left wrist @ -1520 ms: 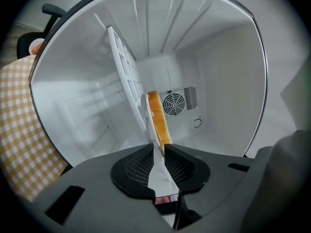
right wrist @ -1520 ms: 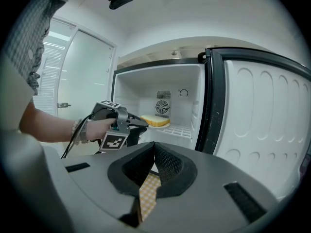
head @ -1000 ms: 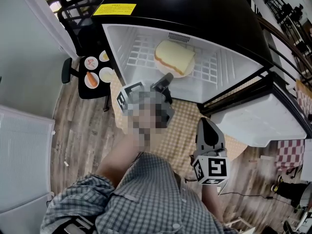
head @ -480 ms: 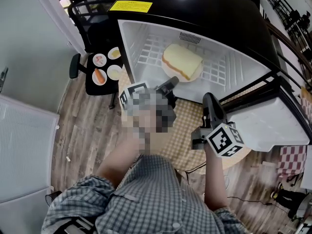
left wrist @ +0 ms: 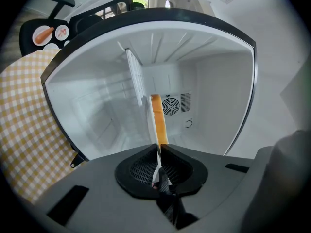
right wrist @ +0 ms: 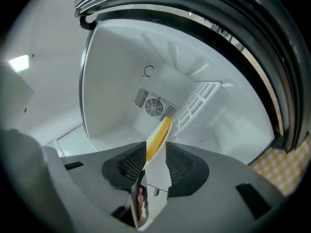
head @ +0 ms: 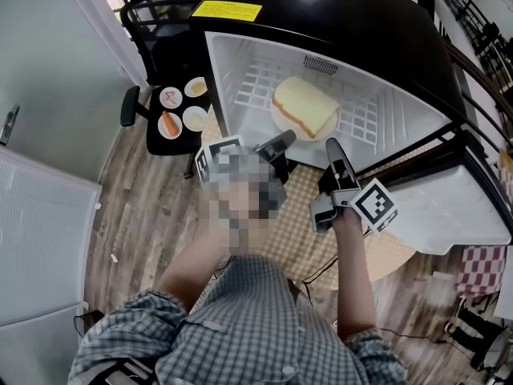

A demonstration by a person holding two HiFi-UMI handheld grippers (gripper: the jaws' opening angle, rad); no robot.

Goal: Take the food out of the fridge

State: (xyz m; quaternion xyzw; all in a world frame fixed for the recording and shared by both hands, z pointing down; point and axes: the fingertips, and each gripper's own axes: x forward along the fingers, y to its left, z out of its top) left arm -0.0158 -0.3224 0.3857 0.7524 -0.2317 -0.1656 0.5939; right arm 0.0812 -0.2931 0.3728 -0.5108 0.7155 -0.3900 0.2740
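A thick slice of bread (head: 304, 107) lies on a white plate (head: 280, 124) on the wire shelf (head: 248, 79) of the open black fridge. My left gripper (head: 284, 139) reaches the plate's near left rim. In the left gripper view the plate's thin edge runs in between the nearly closed jaws of the left gripper (left wrist: 159, 148), with the bread's crust (left wrist: 158, 118) beyond. My right gripper (head: 331, 146) is at the plate's near right side. In the right gripper view the right gripper (right wrist: 154, 148) stands open, with the plate (right wrist: 158, 174) and bread (right wrist: 158, 134) in the gap.
The fridge door (head: 449, 207) stands open at the right. A black chair (head: 160, 143) at the left carries several small plates of food (head: 170, 123). A yellow checked cloth (head: 296, 215) lies below the fridge. A white cabinet (head: 40, 239) is at the far left.
My right gripper has moved up from beside my body to the plate at the fridge's front and has rolled over. The left gripper has stayed at the plate's rim.
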